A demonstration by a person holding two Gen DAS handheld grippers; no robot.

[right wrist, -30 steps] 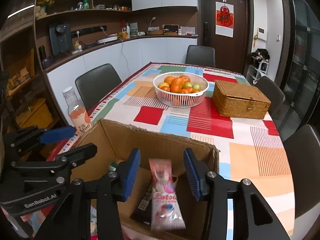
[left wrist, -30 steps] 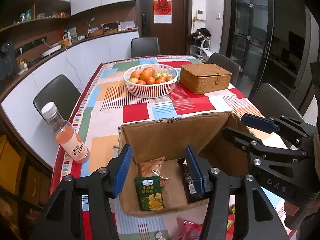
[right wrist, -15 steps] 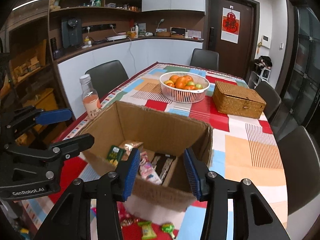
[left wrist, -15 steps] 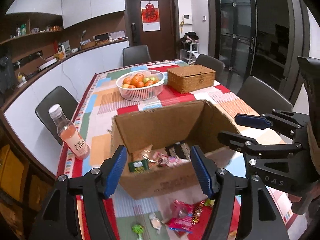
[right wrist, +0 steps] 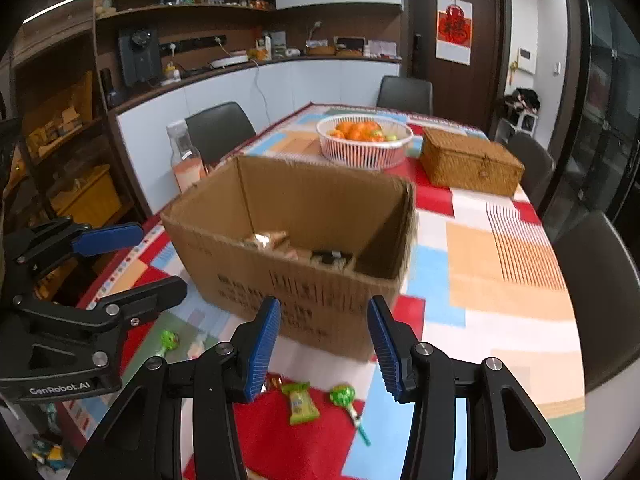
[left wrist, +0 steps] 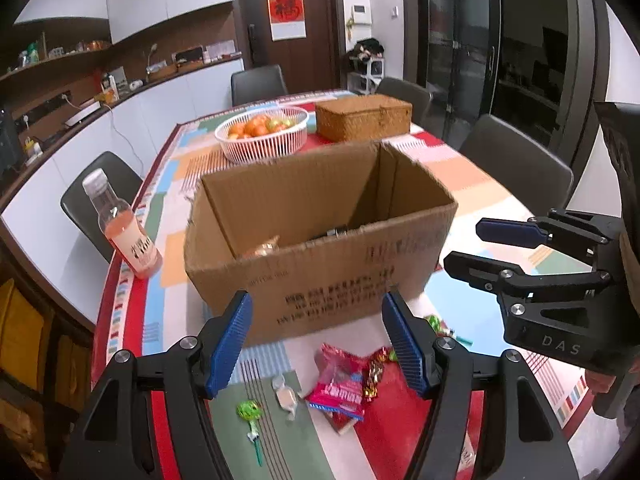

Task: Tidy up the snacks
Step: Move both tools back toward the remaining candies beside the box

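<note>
In the left wrist view alone, a pink packet (left wrist: 336,390) shows.

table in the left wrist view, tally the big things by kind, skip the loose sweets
cardboard box: 1
drink bottle: 1
white fruit basket: 1
wicker box: 1
total: 4

Bench cloth (left wrist: 472,172) is showing a patchwork of red, orange, blue, green and white blocks, some striped; the cardboard box (left wrist: 320,280) is reading plain brown with dark print on its near wall. Fruit basket (left wrist: 262,136) is showing white over orange and green fruit, wicker case (left wrist: 364,122) tan, bottle (left wrist: 128,236) pink-filled. Loose wrappers: pink packet (left wrist: 338,386), green lollipop (left wrist: 249,410); fingers (left wrist: 230,338) are showing ribbed blue.
</note>
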